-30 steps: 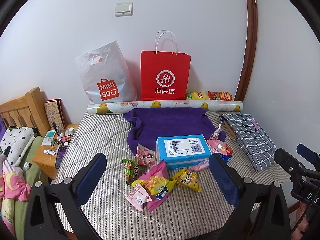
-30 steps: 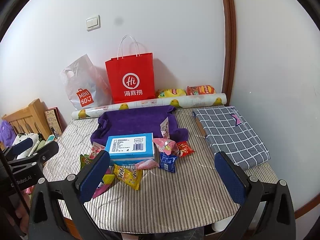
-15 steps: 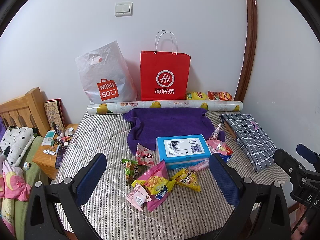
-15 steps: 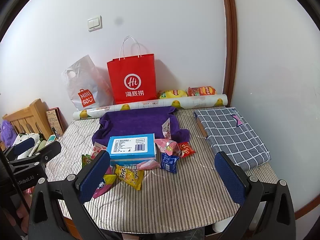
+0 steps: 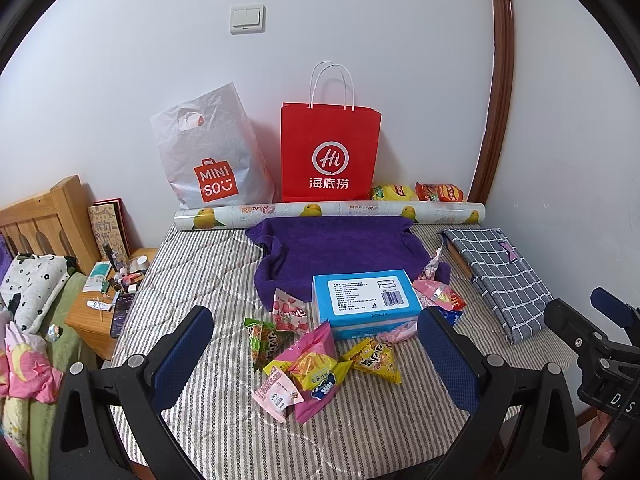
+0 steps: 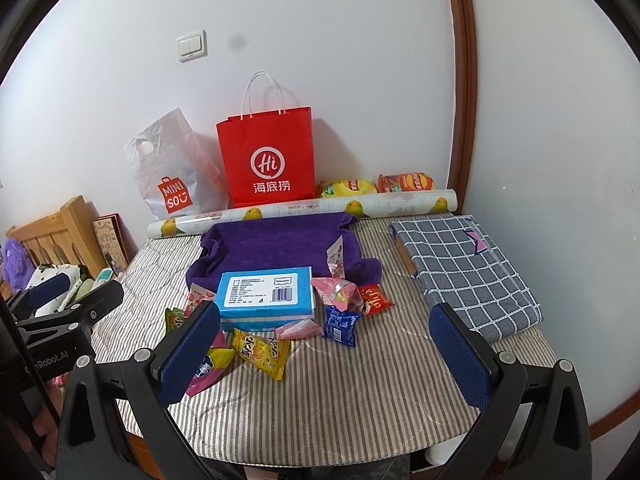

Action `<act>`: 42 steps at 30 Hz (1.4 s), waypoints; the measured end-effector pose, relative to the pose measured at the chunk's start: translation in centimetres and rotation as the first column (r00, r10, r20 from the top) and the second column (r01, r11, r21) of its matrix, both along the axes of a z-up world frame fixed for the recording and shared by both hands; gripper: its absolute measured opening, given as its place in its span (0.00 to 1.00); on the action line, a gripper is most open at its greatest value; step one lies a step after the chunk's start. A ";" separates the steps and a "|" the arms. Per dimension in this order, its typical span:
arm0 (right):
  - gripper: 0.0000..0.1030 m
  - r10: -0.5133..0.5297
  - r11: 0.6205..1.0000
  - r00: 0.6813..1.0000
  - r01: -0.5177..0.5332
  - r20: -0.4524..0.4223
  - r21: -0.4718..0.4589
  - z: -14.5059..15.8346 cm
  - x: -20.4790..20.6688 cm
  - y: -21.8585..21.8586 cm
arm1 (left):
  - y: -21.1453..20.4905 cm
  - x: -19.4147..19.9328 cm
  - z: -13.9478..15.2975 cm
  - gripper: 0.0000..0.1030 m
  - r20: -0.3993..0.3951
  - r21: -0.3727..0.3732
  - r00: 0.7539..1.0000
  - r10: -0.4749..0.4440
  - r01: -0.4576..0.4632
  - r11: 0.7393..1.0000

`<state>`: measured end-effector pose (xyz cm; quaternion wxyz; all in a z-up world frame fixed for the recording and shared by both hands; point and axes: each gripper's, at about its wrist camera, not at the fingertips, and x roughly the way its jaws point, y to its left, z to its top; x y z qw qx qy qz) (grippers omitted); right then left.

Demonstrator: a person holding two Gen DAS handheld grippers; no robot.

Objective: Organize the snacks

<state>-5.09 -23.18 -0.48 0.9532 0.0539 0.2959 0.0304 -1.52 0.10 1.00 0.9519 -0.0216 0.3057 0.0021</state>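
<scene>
Several small snack packets lie around a blue box (image 5: 366,300) (image 6: 266,290) on a striped cloth-covered table (image 5: 200,264). Among them are a yellow packet (image 5: 376,360) (image 6: 262,352), a pink packet (image 5: 316,364), a green packet (image 5: 264,340), a dark blue packet (image 6: 340,322) and a red packet (image 6: 374,300). My left gripper (image 5: 316,364) hangs open above the table's near edge, over the left cluster, holding nothing. My right gripper (image 6: 324,356) is open too, above the bare front of the table. Each gripper shows at the side of the other's view.
A purple towel (image 5: 340,248) lies behind the box. A red paper bag (image 5: 330,152), a white Miniso bag (image 5: 212,152), a printed roll (image 5: 328,212) and two crisp bags (image 5: 420,192) line the wall. A folded checked cloth (image 6: 464,268) lies right. A bedside stand (image 5: 100,304) stands left.
Both views have shifted only slightly; the right wrist view has drifted a little closer to the table. Nothing on the table has moved.
</scene>
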 end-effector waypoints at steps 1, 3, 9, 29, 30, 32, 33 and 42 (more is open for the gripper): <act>1.00 0.003 1.000 1.000 -0.003 0.000 0.002 0.0 0.0 0.0 | 0.0 0.0 0.0 1.00 0.000 0.001 1.000 0.000 0.000 1.000; 1.00 0.010 1.000 1.000 -0.010 -0.002 0.006 -0.1 0.1 0.0 | 0.0 0.0 0.0 1.00 0.000 -0.001 1.000 0.001 -0.001 1.000; 1.00 0.046 0.999 0.999 -0.045 -0.003 0.029 -0.6 0.8 0.0 | -0.2 0.5 -0.1 1.00 -0.017 -0.004 1.000 0.007 -0.007 1.000; 0.99 -0.017 0.999 0.986 0.010 -0.169 -0.043 -11.6 8.5 -2.6 | 5.1 7.4 -9.9 0.95 -0.236 -0.044 0.970 0.066 -0.078 0.996; 0.98 -0.018 0.999 0.983 0.010 -0.184 -0.046 -12.5 9.0 -2.6 | 5.3 7.6 -10.3 0.95 -0.242 -0.047 0.968 0.068 -0.081 0.996; 0.88 -0.019 0.999 0.976 0.011 -0.216 -0.038 -13.9 10.0 -2.8 | 5.8 7.9 -11.2 0.95 -0.255 -0.051 0.964 0.075 -0.091 0.995; 0.85 -0.018 0.999 0.973 0.011 -0.231 -0.031 -14.5 10.5 -2.8 | 6.1 8.1 -11.7 0.95 -0.264 -0.051 0.961 0.081 -0.098 0.994; 0.64 0.043 0.995 0.966 -0.017 -0.257 0.101 -18.3 14.0 -3.3 | 7.2 8.9 -13.9 0.95 -0.306 -0.046 0.947 0.102 -0.122 0.992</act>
